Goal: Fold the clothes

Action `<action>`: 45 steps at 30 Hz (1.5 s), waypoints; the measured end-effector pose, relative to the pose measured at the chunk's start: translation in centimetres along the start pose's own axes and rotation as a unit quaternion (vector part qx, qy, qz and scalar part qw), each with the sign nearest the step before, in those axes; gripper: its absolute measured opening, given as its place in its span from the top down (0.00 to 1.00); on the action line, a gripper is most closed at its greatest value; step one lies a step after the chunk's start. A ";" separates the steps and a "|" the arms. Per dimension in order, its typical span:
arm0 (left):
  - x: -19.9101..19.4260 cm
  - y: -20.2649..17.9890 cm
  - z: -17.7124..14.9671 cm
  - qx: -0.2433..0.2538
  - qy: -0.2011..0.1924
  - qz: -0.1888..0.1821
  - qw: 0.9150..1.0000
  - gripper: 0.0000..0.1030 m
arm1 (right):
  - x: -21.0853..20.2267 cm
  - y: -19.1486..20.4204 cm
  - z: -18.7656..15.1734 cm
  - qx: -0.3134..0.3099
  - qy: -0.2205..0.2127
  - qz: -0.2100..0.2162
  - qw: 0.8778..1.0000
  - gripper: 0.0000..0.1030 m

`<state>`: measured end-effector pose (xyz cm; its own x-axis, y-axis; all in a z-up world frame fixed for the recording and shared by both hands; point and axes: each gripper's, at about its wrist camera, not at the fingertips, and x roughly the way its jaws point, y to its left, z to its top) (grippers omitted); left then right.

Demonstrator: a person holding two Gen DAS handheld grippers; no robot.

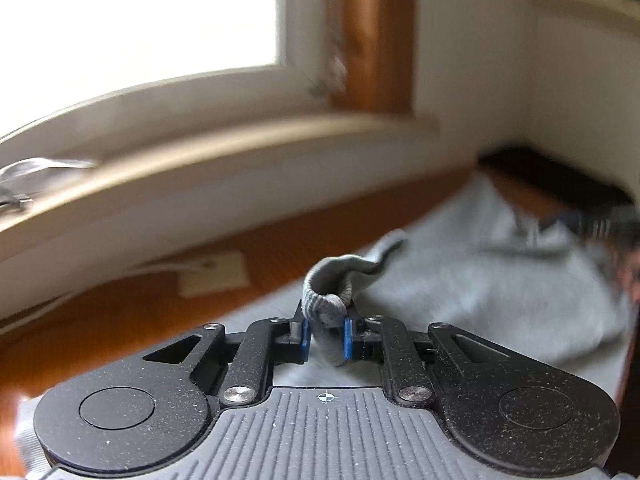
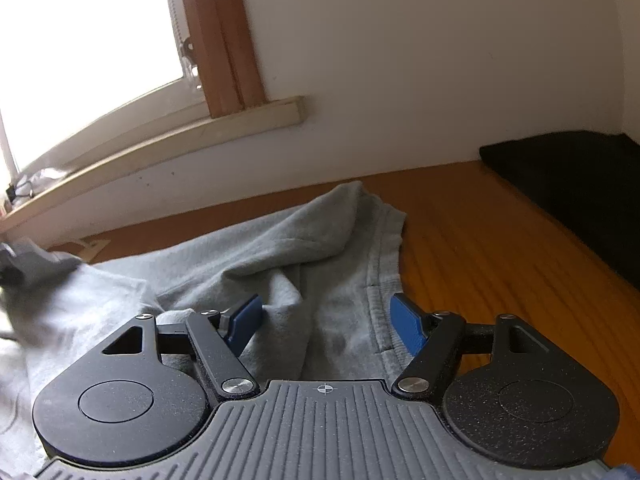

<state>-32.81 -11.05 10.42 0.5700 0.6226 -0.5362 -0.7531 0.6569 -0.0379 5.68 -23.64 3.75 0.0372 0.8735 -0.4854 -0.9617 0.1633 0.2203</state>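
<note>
The left tool (image 1: 325, 334) pinches a fold of the grey garment (image 1: 460, 280). The right tool (image 2: 326, 322) hangs spread above its hem. It lies on a wooden worktop (image 2: 480, 240) beneath a window (image 2: 80, 40).

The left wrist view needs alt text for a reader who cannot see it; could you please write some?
The left hand-held gripper pinches a bunched ribbed edge of a grey garment between its blue pads, lifted above the rest of the cloth spread on a wooden table. Behind are a bright window, its sill and a white wall.
</note>
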 end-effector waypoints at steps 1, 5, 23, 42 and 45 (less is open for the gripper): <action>-1.4 1.0 0.3 -0.020 -0.017 -0.001 1.000 0.85 | -0.1 -0.2 0.0 0.005 -0.001 -0.001 1.000 0.32; -6.5 5.1 -0.1 -0.090 -0.066 -0.002 0.994 0.85 | -0.2 -0.3 0.0 0.009 -0.004 -0.002 1.000 0.31; -3.2 12.0 -7.7 -0.174 0.042 0.037 0.983 0.86 | 0.2 -0.8 0.3 0.012 0.005 0.004 1.000 0.28; -7.3 10.7 -5.2 -0.144 -0.010 0.171 0.975 0.26 | 0.3 -1.0 0.2 0.011 0.006 0.008 1.000 0.28; -5.8 7.9 -3.8 -0.111 -0.010 0.143 0.983 0.25 | 0.2 -0.9 0.2 0.009 0.004 0.008 1.000 0.28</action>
<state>-43.31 -11.06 10.06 0.3291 0.7779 -0.5353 -0.9354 0.3462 -0.0720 6.63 -23.48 3.62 0.0205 0.8724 -0.4883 -0.9570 0.1586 0.2431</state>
